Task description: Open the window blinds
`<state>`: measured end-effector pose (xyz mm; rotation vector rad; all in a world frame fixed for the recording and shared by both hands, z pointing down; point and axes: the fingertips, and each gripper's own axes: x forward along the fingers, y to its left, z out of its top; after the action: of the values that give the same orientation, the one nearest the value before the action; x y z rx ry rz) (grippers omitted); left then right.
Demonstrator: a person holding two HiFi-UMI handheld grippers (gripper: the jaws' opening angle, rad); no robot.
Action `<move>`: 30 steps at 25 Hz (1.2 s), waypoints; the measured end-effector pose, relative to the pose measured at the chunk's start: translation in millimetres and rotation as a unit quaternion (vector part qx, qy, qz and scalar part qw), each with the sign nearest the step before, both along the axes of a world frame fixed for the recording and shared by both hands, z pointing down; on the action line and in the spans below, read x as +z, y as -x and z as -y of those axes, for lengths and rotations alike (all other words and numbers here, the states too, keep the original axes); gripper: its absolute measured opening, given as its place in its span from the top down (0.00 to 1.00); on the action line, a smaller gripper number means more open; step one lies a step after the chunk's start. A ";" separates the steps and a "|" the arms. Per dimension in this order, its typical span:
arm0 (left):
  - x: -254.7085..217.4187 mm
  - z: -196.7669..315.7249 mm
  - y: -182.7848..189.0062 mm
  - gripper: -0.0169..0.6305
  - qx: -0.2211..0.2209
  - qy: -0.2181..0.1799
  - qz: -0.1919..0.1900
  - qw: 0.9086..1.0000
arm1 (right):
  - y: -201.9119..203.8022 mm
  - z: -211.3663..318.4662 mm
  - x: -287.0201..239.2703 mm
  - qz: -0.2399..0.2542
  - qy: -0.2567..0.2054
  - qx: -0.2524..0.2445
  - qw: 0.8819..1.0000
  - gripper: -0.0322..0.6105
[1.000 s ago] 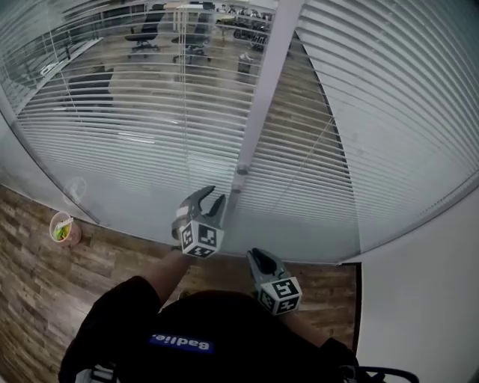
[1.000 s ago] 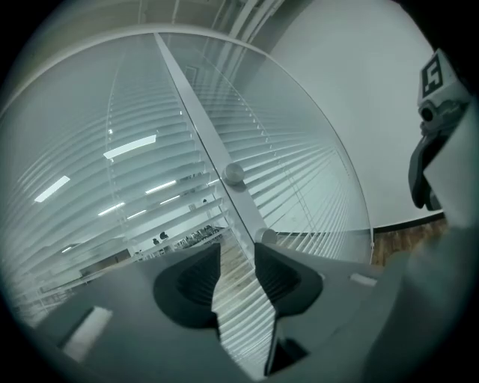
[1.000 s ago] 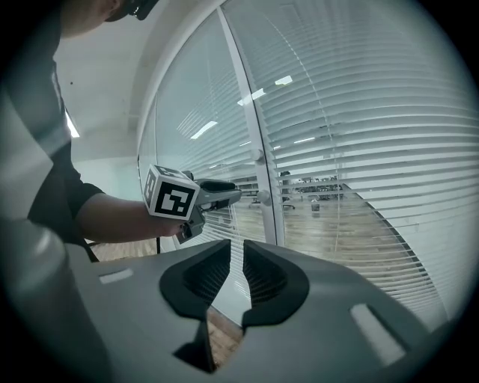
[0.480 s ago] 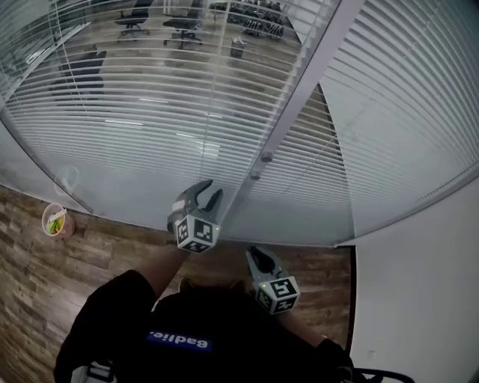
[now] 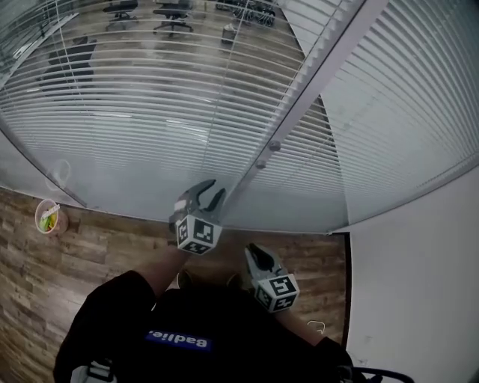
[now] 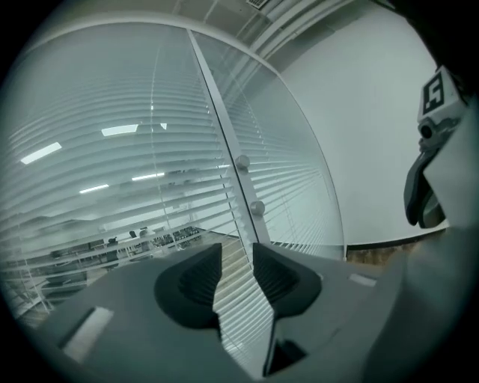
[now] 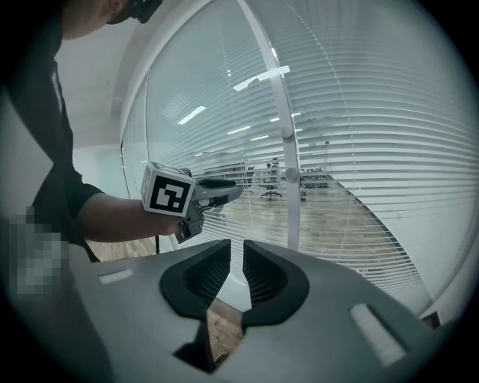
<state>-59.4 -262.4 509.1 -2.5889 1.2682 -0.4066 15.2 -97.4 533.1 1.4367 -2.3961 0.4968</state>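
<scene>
White slatted window blinds (image 5: 150, 97) hang behind a glass wall, with their slats lying nearly flat. A pale upright post (image 5: 314, 82) divides the panes and carries two small round knobs (image 5: 275, 146). My left gripper (image 5: 209, 193) is raised close to the glass, just left of the post's foot. Its jaws are closing, with a gap and nothing between them (image 6: 237, 258). The knobs (image 6: 242, 161) stand above and ahead of it. My right gripper (image 5: 253, 251) hangs lower and nearer my body. A narrow empty gap (image 7: 236, 254) shows between its jaws, and it faces the left gripper (image 7: 228, 188) and the post.
A paper cup with food (image 5: 46, 217) stands on the wood floor (image 5: 45, 284) at the left by the glass. A white wall (image 5: 419, 284) closes the right side. Office chairs (image 5: 172, 11) stand beyond the glass.
In the head view the post and its knobs have slid right and upward and the cup has drifted left. Both grippers keep nearly the same places in the picture.
</scene>
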 end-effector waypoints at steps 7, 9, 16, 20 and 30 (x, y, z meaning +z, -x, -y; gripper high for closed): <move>0.8 -28.5 -1.3 0.78 -0.001 0.012 -0.016 1.000 | -0.2 -3.7 -1.7 0.002 -0.008 -0.016 1.000 0.87; -1.4 -34.5 -0.7 0.79 -0.004 0.014 -0.018 1.000 | -2.8 -4.9 -2.9 0.007 -0.009 -0.020 1.000 0.87; -18.4 -61.0 -4.2 0.79 -0.020 0.035 -0.032 0.999 | -18.2 -19.6 -9.8 0.035 -0.004 -0.038 0.999 0.87; -21.7 -83.7 -25.2 0.80 -0.026 0.040 -0.030 0.998 | -44.6 -37.3 -3.1 0.064 0.004 -0.039 0.997 0.87; -37.5 -162.1 -41.6 0.80 -0.028 0.048 -0.014 0.998 | -51.0 -75.1 10.6 0.111 -0.001 -0.081 0.991 0.87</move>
<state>-17.8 -100.4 471.6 -2.6521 1.3649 -0.4555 66.2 -22.3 543.7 1.2295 -2.6597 0.6424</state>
